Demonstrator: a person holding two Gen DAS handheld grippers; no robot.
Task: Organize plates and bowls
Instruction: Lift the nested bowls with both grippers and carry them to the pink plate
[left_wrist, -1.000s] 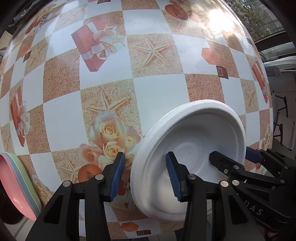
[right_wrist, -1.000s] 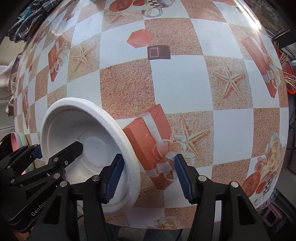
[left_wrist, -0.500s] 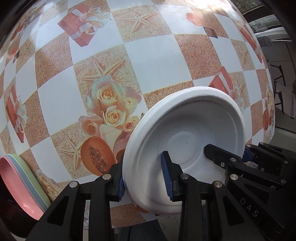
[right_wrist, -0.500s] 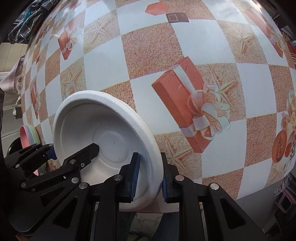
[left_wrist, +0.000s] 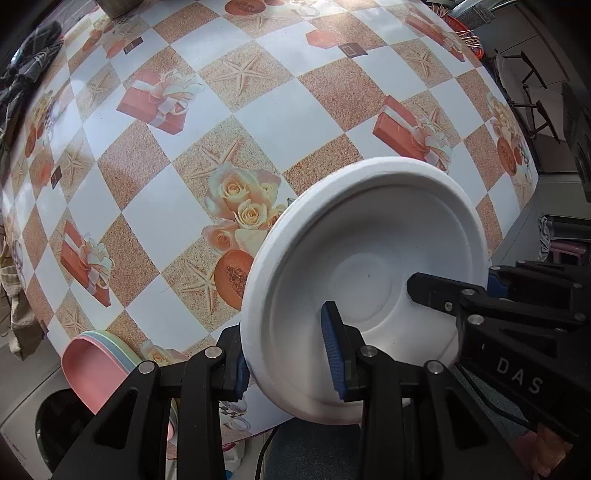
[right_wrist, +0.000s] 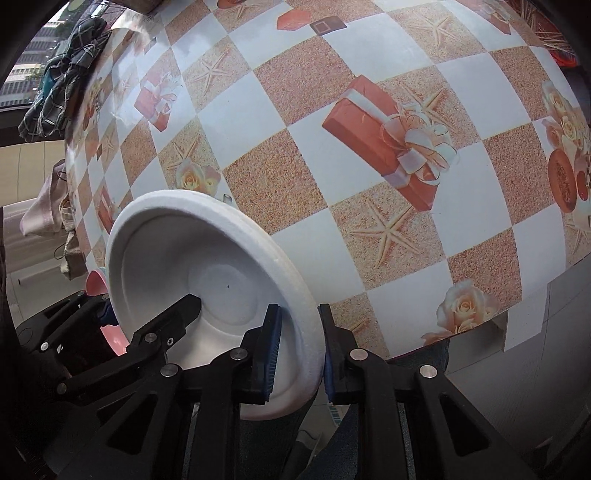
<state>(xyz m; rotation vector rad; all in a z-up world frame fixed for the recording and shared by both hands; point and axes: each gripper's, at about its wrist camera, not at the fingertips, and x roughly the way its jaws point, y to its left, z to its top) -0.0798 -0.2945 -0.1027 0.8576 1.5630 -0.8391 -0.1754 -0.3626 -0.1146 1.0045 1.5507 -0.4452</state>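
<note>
- The white bowl (left_wrist: 369, 280) is held up at the near edge of the table (left_wrist: 280, 92), tilted so its hollow faces both cameras; its lower part overhangs the table edge.
- The left gripper (left_wrist: 288, 354) is clamped on the bowl's left rim: one blue-padded finger (left_wrist: 334, 354) lies inside the hollow, the other sits outside behind the wall, mostly hidden, with the rim wedged between them.
- The right gripper (right_wrist: 297, 350) is clamped on the opposite rim: in the right wrist view its inner blue pad (right_wrist: 271, 350) presses the inside of the wall and its outer pad presses the outside, the thick white rim pinched between.
- In the left wrist view the right gripper (left_wrist: 480, 291) reaches in from the right, one black finger lying across the bowl's inner floor.
- In the right wrist view the left gripper (right_wrist: 147, 317) reaches in from the left, one finger tip near the flat centre of the white bowl (right_wrist: 207, 280), the other behind the rim.
- A stack of pastel plates (left_wrist: 99, 365), pink on top, sits at the table's near-left edge, just left of the left gripper and apart from the bowl; a slice of it shows in the right wrist view (right_wrist: 96, 282) behind the bowl's left rim.
- The table wears a checked cloth (right_wrist: 369, 110) printed with starfish, roses and gift boxes.
- Dark checked fabric (right_wrist: 62, 81) hangs beyond the table's far-left edge.
</note>
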